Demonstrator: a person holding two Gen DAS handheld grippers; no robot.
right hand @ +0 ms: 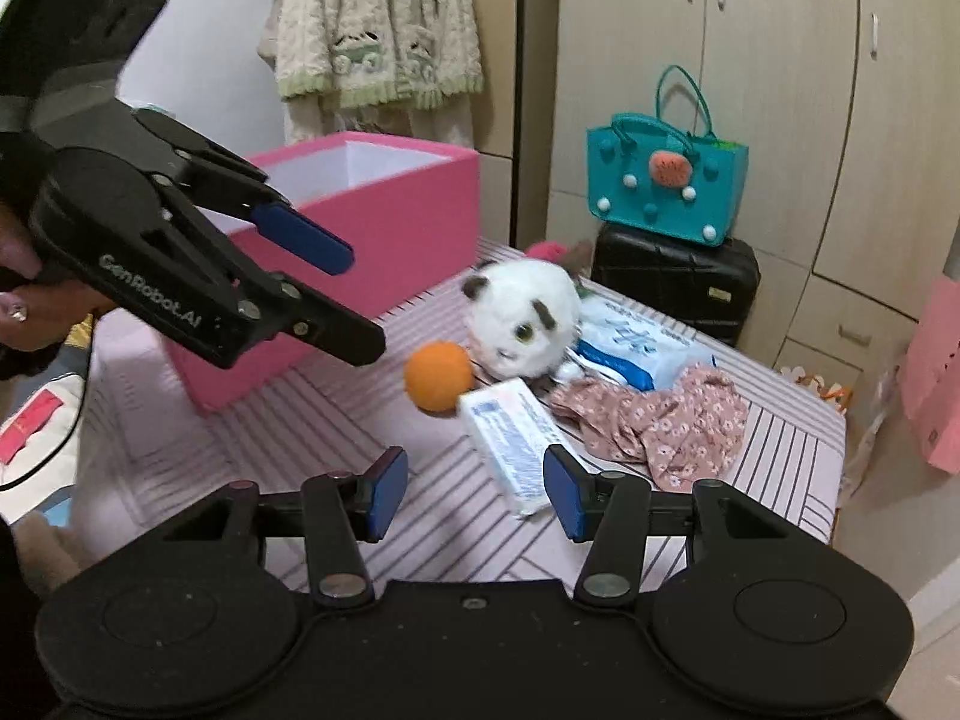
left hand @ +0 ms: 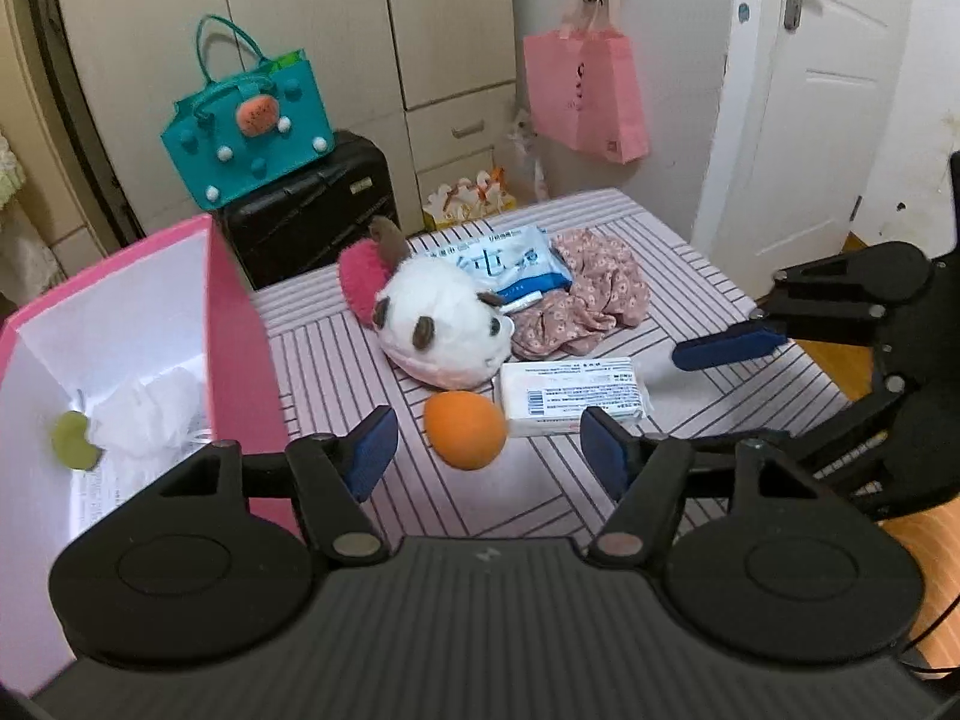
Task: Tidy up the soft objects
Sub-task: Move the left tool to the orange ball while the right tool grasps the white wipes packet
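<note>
- left gripper [left hand: 489, 450] jaws apart, orange ball [left hand: 465, 429] lying between and just beyond them
- right gripper [right hand: 474, 495] jaws apart, tissue pack [right hand: 510, 441] just ahead

Place: home bedroom.
Evidence: wardrobe [left hand: 312, 30]; suitcase [left hand: 312, 210]; robe [right hand: 378, 24] hanging; door [left hand: 822, 96]; striped sheet [left hand: 336, 372]; pink bag [left hand: 585, 96] on hook.
</note>
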